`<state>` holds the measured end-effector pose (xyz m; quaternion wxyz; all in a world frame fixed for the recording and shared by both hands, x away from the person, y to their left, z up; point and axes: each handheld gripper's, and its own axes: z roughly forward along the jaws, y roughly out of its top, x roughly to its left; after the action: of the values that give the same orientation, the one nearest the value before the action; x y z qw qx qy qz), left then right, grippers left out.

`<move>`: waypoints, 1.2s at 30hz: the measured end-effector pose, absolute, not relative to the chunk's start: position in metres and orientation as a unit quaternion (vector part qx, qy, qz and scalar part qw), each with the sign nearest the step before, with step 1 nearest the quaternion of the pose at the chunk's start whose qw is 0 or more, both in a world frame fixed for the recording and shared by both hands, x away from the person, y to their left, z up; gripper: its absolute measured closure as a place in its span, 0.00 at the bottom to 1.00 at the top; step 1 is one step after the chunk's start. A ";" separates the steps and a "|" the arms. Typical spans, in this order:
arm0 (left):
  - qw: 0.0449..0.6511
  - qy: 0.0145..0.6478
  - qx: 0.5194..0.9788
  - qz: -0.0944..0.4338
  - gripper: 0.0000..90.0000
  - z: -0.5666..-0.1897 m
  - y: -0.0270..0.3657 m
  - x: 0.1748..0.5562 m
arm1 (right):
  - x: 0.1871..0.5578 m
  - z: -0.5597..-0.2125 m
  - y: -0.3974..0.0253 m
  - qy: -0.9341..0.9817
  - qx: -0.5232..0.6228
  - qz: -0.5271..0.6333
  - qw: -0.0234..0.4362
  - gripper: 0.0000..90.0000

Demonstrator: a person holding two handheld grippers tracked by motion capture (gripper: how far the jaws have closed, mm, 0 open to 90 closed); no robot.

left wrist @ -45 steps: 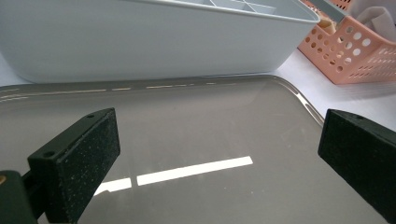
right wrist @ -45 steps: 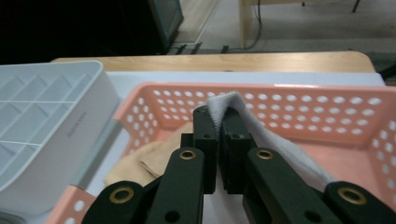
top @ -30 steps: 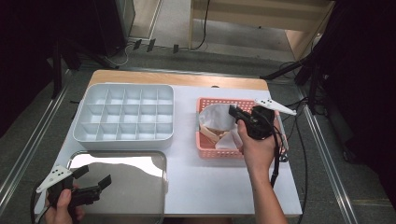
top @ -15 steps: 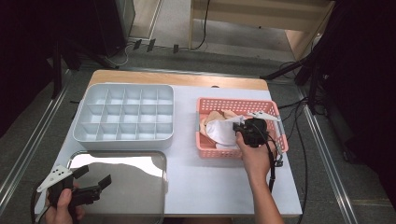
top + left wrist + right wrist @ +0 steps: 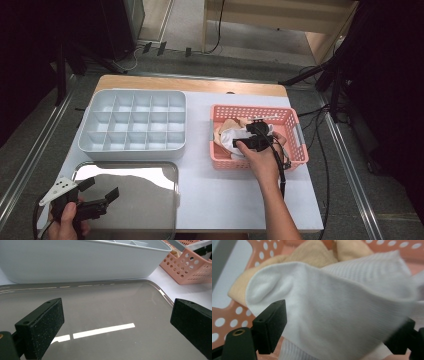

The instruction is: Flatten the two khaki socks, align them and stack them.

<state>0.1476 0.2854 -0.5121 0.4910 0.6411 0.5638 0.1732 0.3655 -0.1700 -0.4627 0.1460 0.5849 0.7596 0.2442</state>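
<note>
- Right gripper (image 5: 253,136): reached down into the pink basket (image 5: 299,150); jaws stood wide apart on either side of the white sock (image 5: 342,302), not yet pressed on it as far as the right gripper view showed (the far jaw was partly hidden behind the cloth).
- White sock (image 5: 235,137): lay on top of the heap in the basket, directly ahead of and between the right gripper's jaws; its long axis ran across the gap from one jaw to the other in the right gripper view, with the ribbed cuff low near the jaws. Judged: closing would catch it across its body rather than at an end.
- Beige socks (image 5: 312,255): lay beneath and beyond the white sock, touching it; a deep bite could pick up one of them too.
- Left gripper (image 5: 92,197): hovered low over the metal tray (image 5: 165,172) at the near left of the table, jaws wide and holding nothing (image 5: 115,322); well apart from the basket, so the right hand was much the nearer to the sock.
- Divided white box (image 5: 95,145): stood behind the tray and left of the basket, all visible compartments vacant.
- Table (image 5: 240,200): white-topped, bearing all three containers.
</note>
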 end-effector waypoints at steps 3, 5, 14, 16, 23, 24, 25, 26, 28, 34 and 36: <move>0.491 0.563 0.642 0.174 0.00 -0.512 0.286 0.148 | 0.370 -0.467 -0.165 0.774 0.579 0.194 0.164 0.41; 0.491 0.562 0.643 0.173 0.00 -0.512 0.286 0.148 | 0.374 -0.467 -0.165 0.773 0.584 0.191 0.158 0.45; 0.492 0.561 0.643 0.174 0.00 -0.512 0.287 0.147 | 0.374 -0.467 -0.166 0.771 0.582 0.197 0.169 0.88; 0.490 0.561 0.644 0.174 0.00 -0.512 0.287 0.147 | 0.370 -0.466 -0.170 0.759 0.587 0.226 0.168 0.90; 0.489 0.562 0.645 0.174 0.00 -0.512 0.286 0.148 | 0.358 -0.462 -0.182 0.731 0.588 0.293 0.185 0.92; 0.489 0.562 0.644 0.174 0.00 -0.512 0.286 0.148 | 0.356 -0.461 -0.185 0.726 0.588 0.304 0.183 0.92; 0.488 0.562 0.645 0.174 0.00 -0.513 0.286 0.148 | 0.355 -0.461 -0.187 0.724 0.589 0.310 0.183 0.92; 0.488 0.562 0.645 0.174 0.00 -0.513 0.286 0.148 | 0.353 -0.460 -0.189 0.721 0.588 0.318 0.181 0.92; 0.487 0.562 0.645 0.176 0.00 -0.513 0.286 0.148 | 0.350 -0.457 -0.192 0.718 0.584 0.332 0.183 0.92; 0.488 0.561 0.646 0.174 0.00 -0.513 0.285 0.148 | 0.345 -0.446 -0.197 0.711 0.576 0.355 0.190 0.89; 0.487 0.561 0.646 0.174 0.00 -0.513 0.285 0.148 | 0.345 -0.442 -0.198 0.708 0.574 0.363 0.194 0.89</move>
<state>0.1481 0.2851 -0.5134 0.4873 0.6460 0.5611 0.1742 0.3446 -0.1982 -0.4418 0.1942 0.5741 0.7076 0.3633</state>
